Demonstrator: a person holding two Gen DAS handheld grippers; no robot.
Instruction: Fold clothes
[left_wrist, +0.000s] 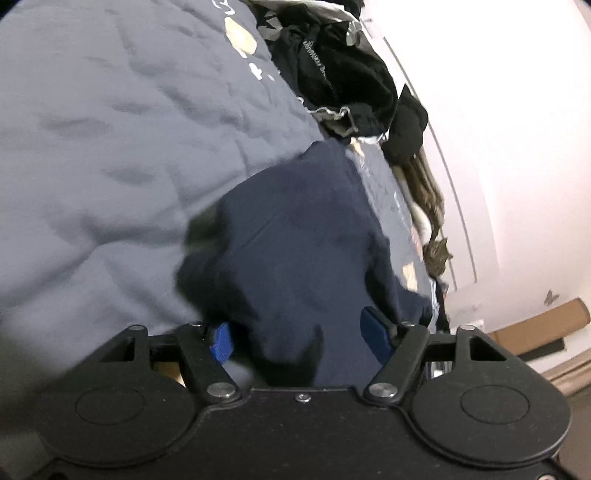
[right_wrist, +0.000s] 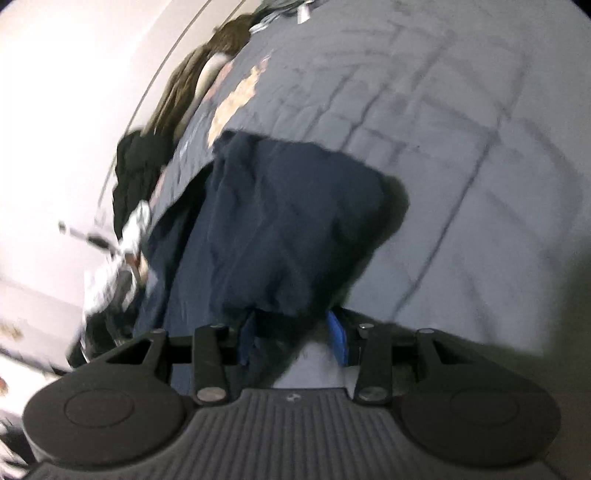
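The navy garment (left_wrist: 295, 240) is seen draped ahead between the parted fingers of the left gripper (left_wrist: 299, 339) and the right gripper (right_wrist: 291, 338), over the bed (left_wrist: 110, 147).

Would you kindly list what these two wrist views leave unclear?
- Left gripper: navy garment covers the fingertips; grip unclear.
- Right gripper: same, plus motion blur.
- Garment type: bunched, blurred.
- Dark clothes pile: items indistinguishable, cut by top edge.
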